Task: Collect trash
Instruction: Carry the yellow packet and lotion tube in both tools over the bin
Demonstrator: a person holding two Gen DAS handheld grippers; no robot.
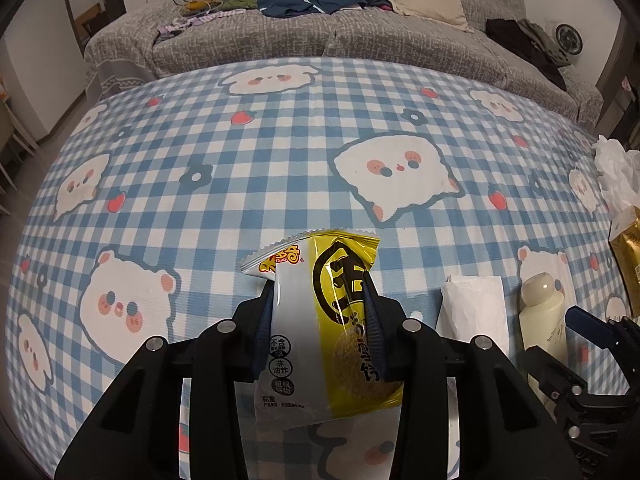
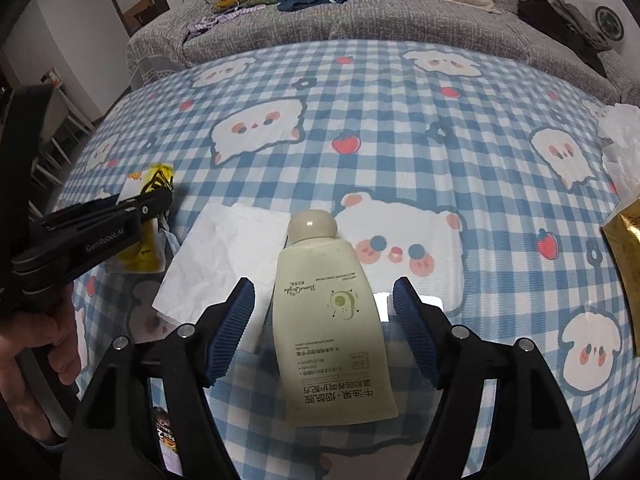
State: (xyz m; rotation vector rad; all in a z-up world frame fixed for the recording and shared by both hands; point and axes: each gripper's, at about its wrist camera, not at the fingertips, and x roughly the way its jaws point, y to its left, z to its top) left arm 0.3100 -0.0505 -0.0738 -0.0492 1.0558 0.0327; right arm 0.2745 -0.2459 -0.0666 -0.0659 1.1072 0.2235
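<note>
On the checked surface [image 2: 400, 92], the pale lotion tube [image 2: 332, 320] lies in the lower centre of the right wrist view, long axis running up-frame between the right tool [image 2: 324, 312], released and straddling it. The left tool [image 1: 320, 312] clenches a yellow snack wrapper [image 1: 320, 320].

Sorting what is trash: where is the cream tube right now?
In the right wrist view the cream tube lies on the checked tablecloth, between the right gripper's open jaws, beside the white tissue.

gold packet [image 2: 626, 240] (edge-cropped, contents unclear)
</note>
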